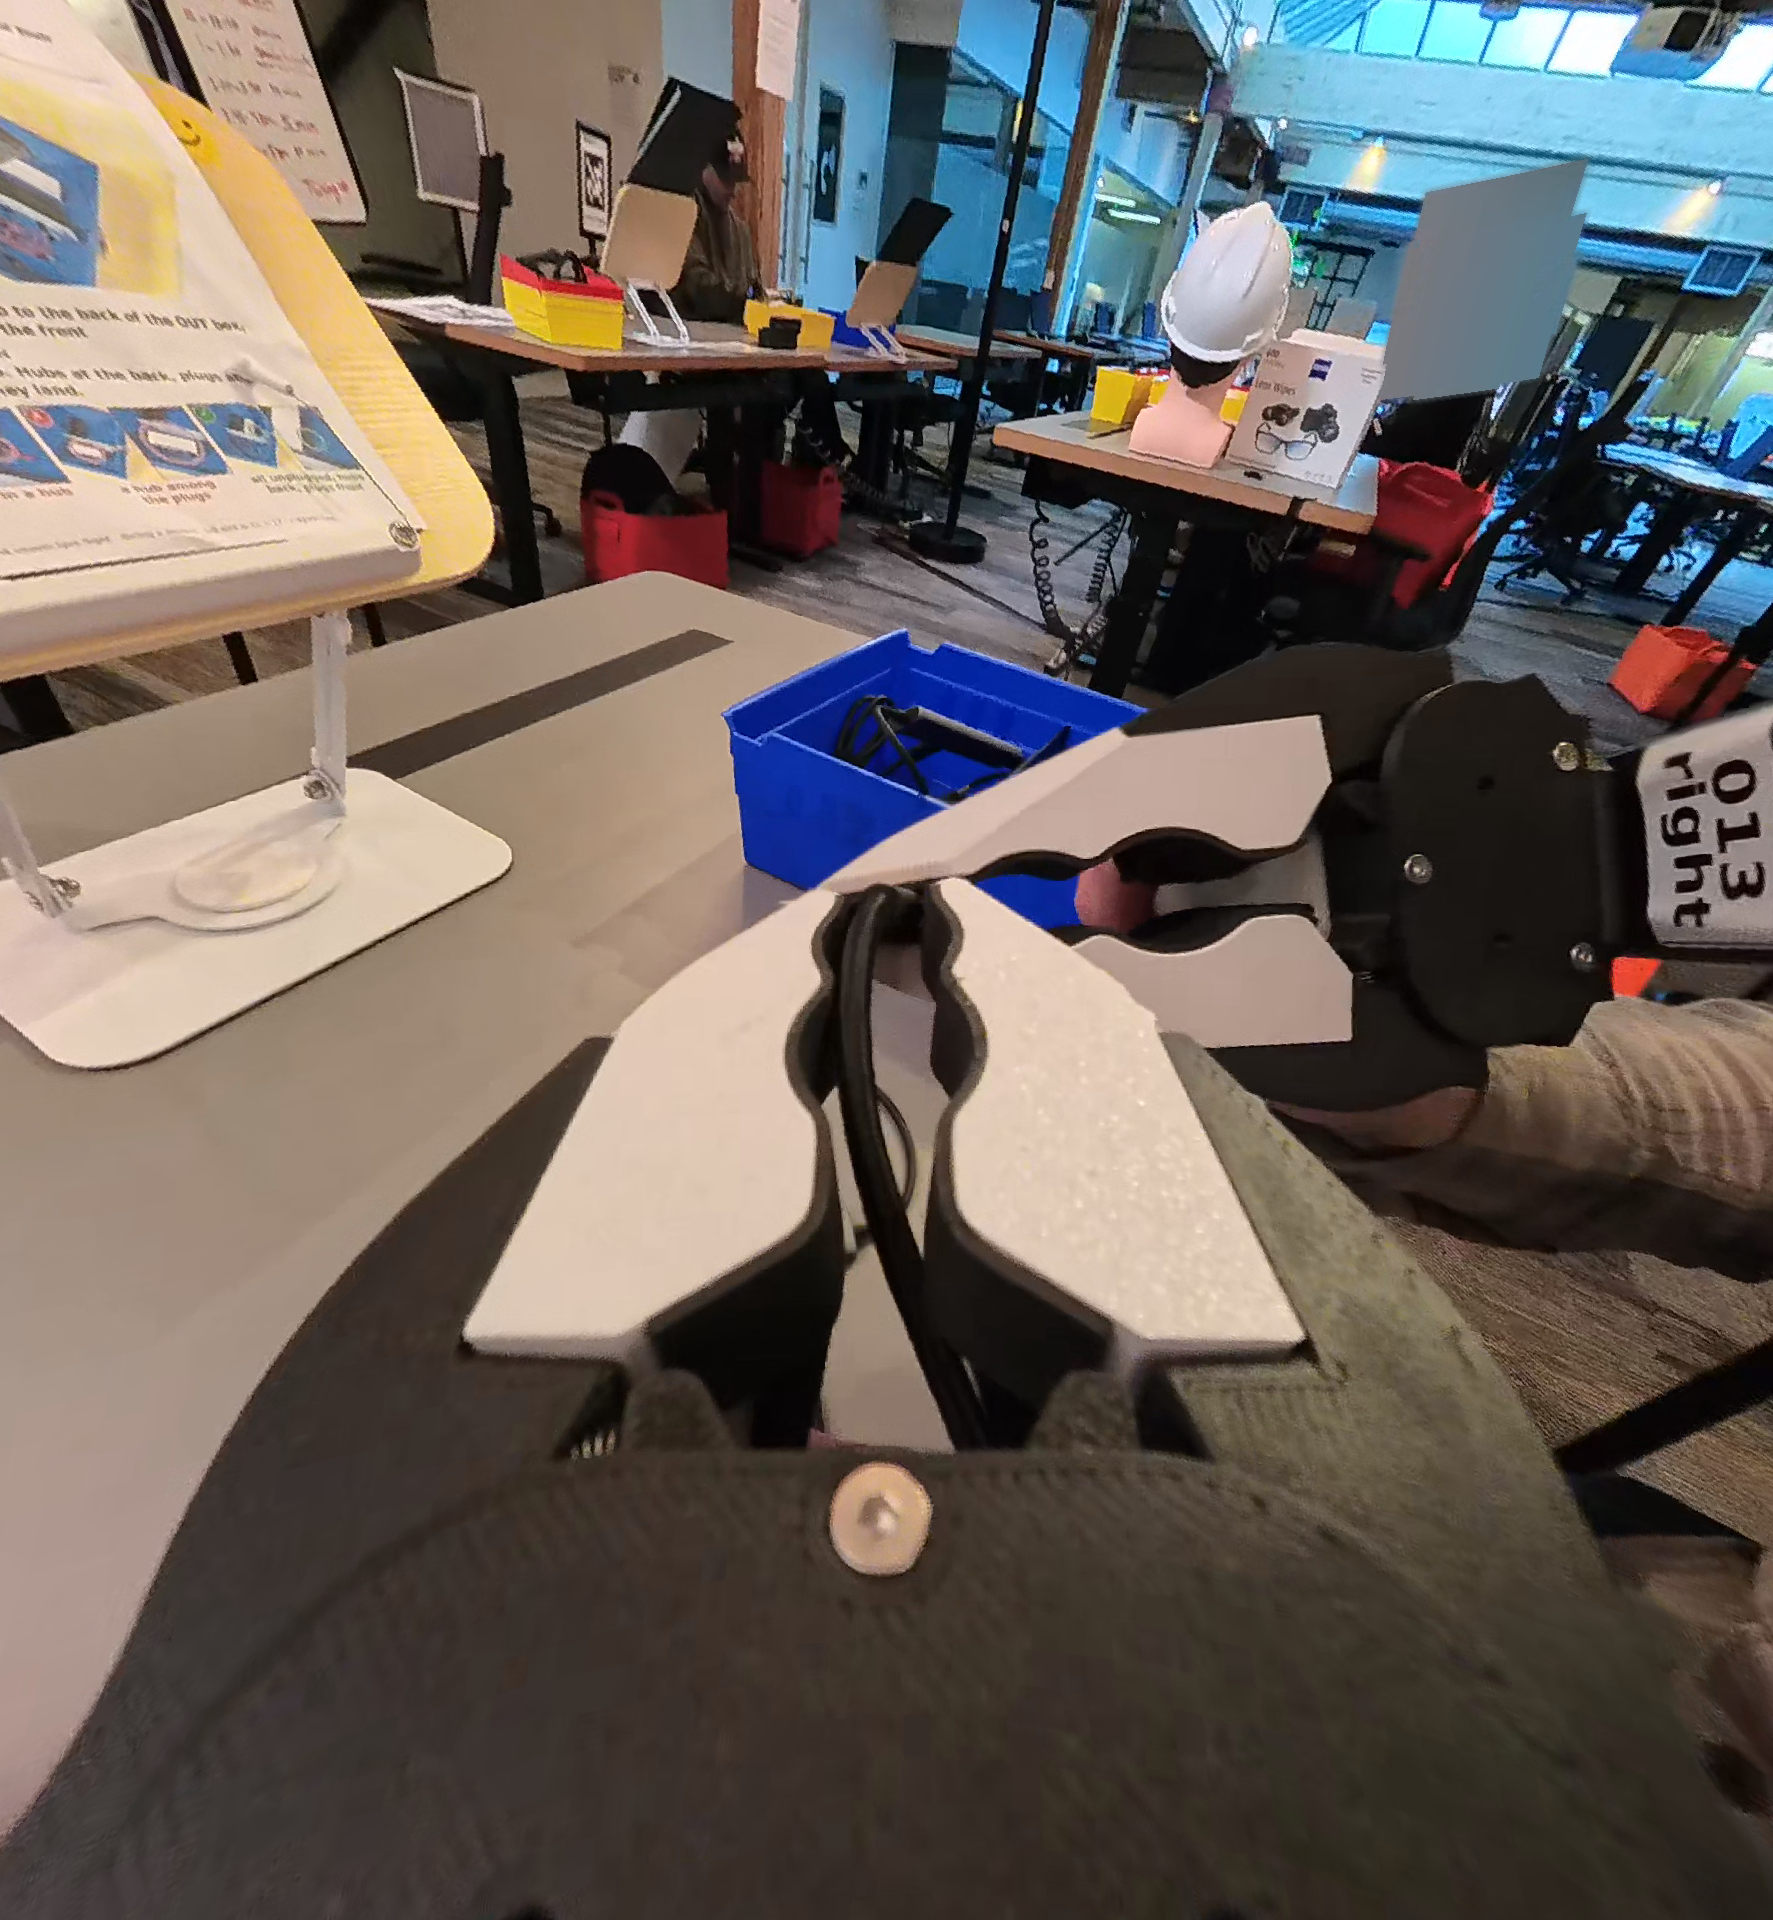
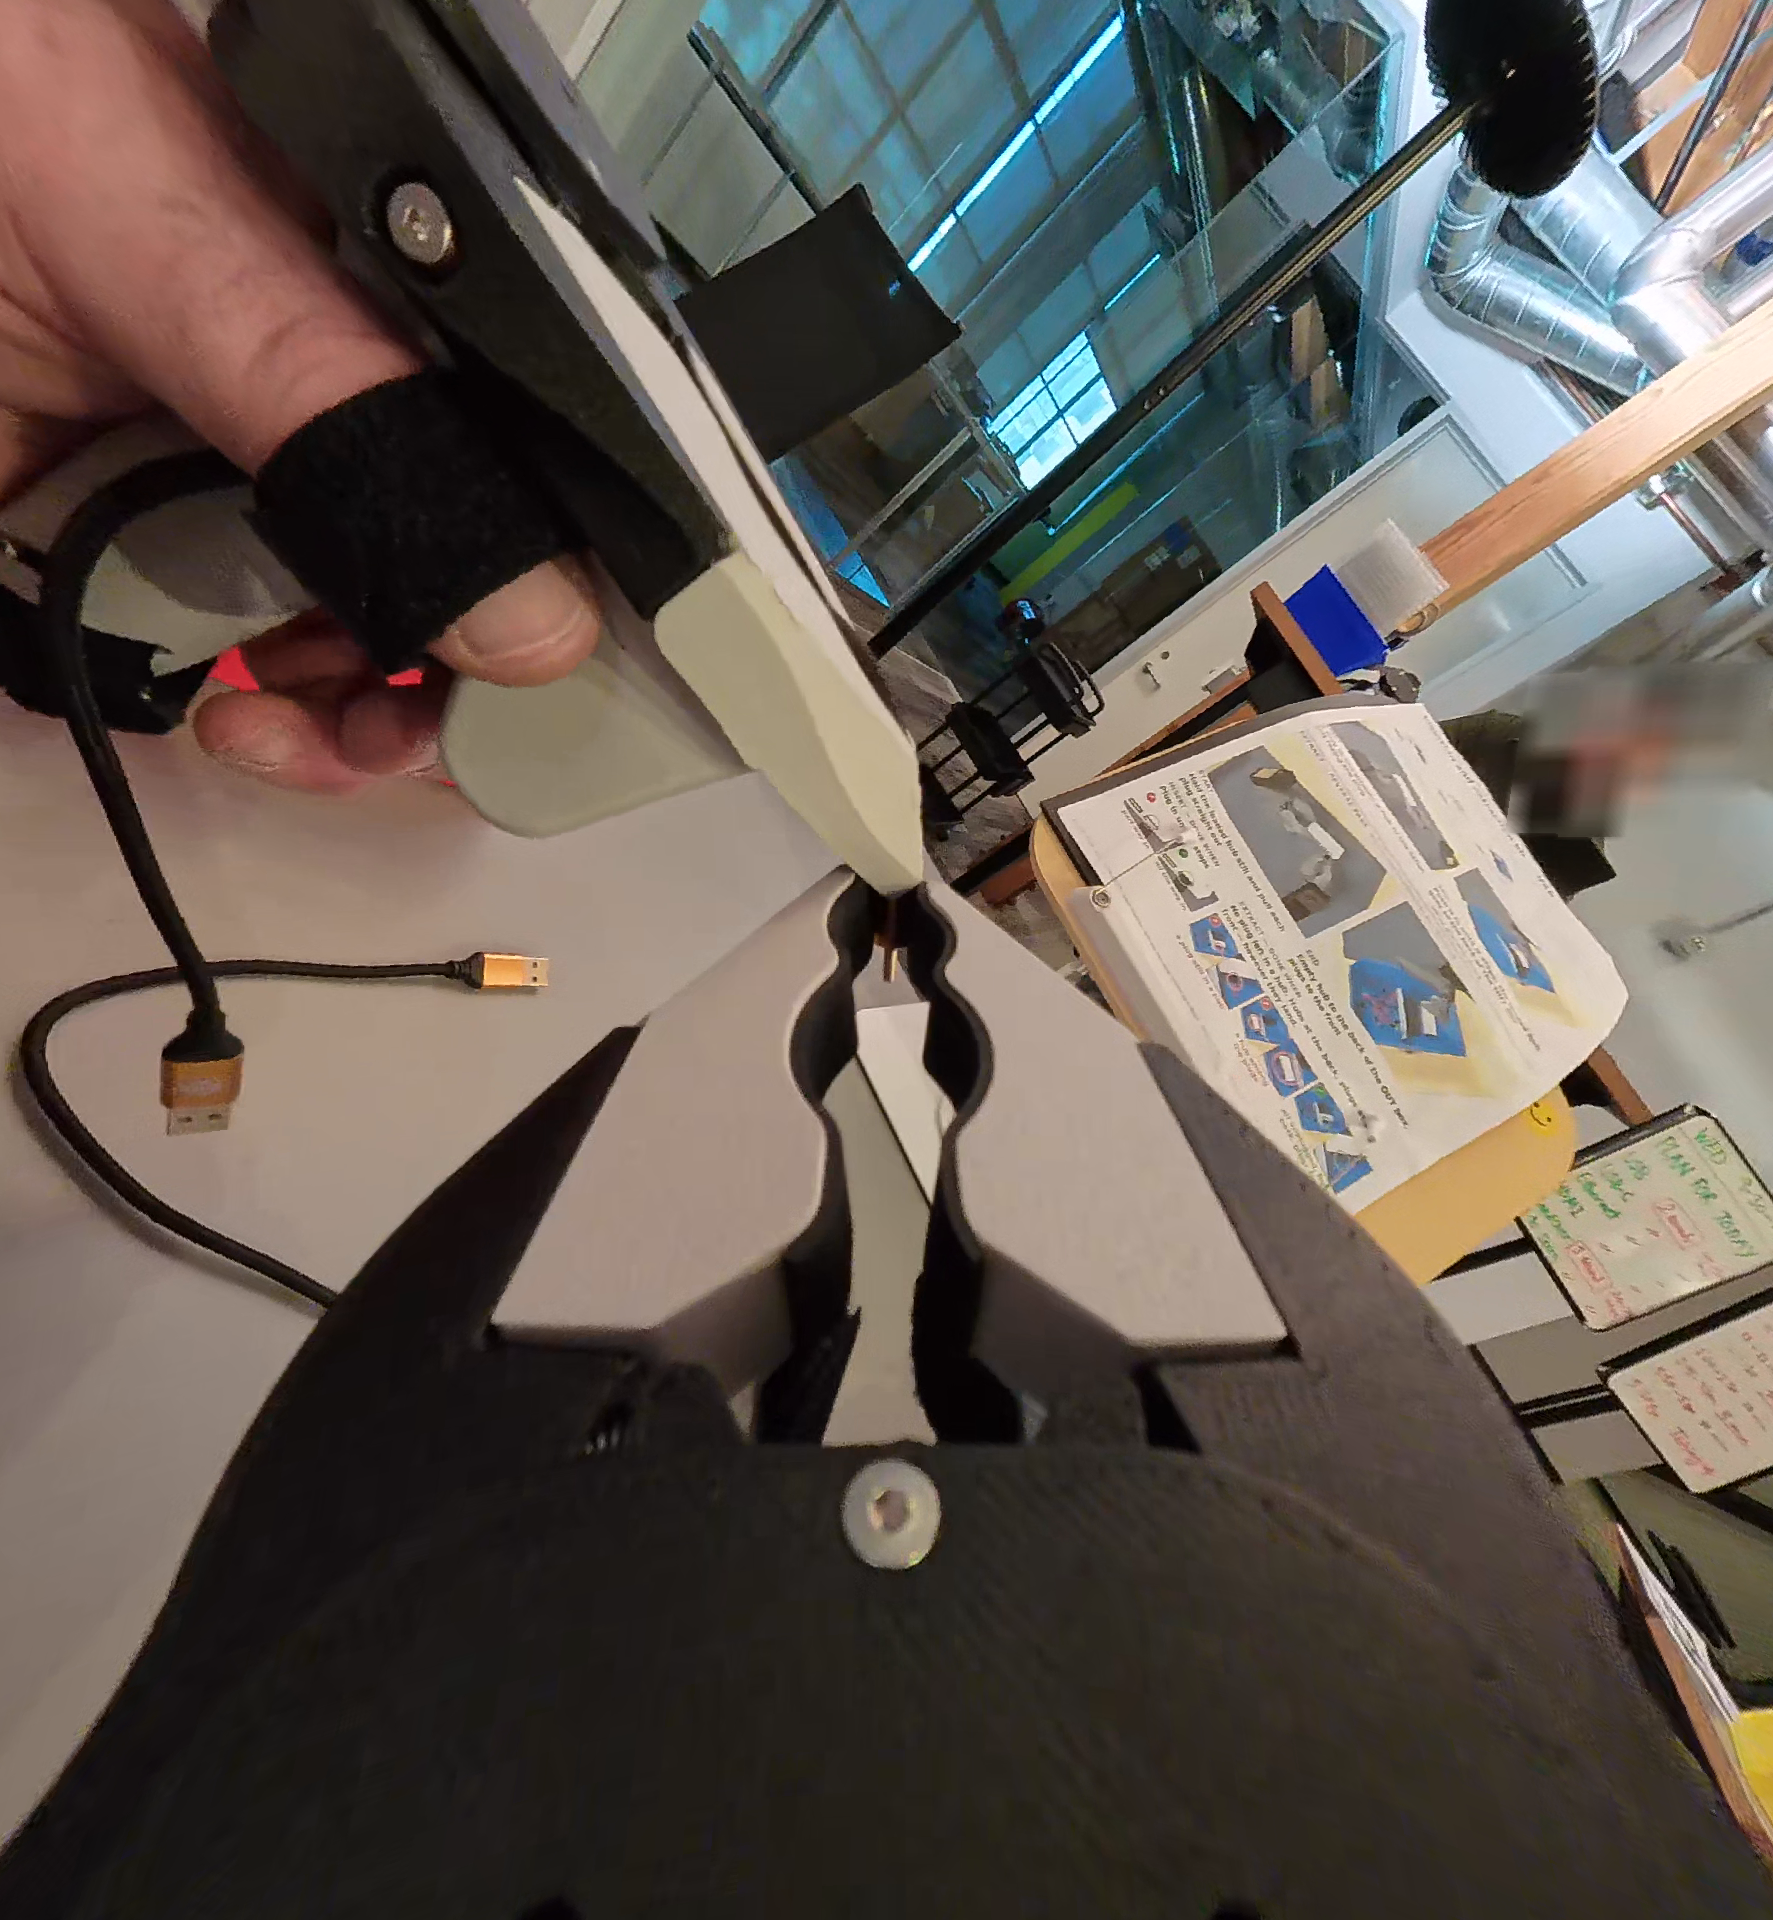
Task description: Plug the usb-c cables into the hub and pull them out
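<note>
Left gripper point(image 1: 877, 904) is closed on a black cable point(image 1: 866, 1091) that runs back between its fingers. Right gripper point(image 2: 897, 940) is nearly closed, pinching a small gold plug tip point(image 2: 892, 951). The two grippers meet tip to tip at roughly right angles above the tabletop point(image 1: 570, 935). No hub can be identified. Two gold-ended plugs point(image 2: 198, 1086) lie loose on the tabletop.

On the desk point(image 1: 238, 1195), a document stand point(image 1: 207, 894) sits at far left and a bin point(image 1: 809, 790) at far right, cables point(image 1: 882, 738) inside it. Another cable point(image 2: 134, 1039) lies nearer.
</note>
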### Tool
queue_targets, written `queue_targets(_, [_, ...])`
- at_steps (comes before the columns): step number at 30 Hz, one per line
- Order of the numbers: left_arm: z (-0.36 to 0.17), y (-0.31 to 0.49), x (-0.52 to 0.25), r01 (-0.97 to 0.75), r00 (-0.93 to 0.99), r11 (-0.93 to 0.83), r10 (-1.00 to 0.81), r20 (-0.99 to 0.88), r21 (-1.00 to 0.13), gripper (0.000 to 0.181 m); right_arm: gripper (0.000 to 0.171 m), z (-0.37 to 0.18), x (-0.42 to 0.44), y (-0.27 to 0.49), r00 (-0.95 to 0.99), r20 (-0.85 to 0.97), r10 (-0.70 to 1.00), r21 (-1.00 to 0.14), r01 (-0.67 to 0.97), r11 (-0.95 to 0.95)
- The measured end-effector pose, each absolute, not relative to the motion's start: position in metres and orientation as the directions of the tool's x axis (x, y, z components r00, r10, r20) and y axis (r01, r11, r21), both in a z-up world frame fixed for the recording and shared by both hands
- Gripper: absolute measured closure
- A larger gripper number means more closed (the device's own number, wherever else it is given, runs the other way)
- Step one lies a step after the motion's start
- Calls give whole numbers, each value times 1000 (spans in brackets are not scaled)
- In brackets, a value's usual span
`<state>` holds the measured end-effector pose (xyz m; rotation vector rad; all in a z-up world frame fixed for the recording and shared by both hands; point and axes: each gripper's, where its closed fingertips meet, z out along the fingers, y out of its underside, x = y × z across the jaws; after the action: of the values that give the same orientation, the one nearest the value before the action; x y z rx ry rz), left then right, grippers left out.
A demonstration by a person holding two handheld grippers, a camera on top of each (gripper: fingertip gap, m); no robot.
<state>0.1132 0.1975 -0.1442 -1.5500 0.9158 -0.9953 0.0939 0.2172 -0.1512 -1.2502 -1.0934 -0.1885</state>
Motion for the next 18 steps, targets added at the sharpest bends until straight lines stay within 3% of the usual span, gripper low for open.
queue_targets(18, [-146,200,107,-48,392,-197,-906,163,-979,170,168,-154,88,218,537,648,540,-753,562,343])
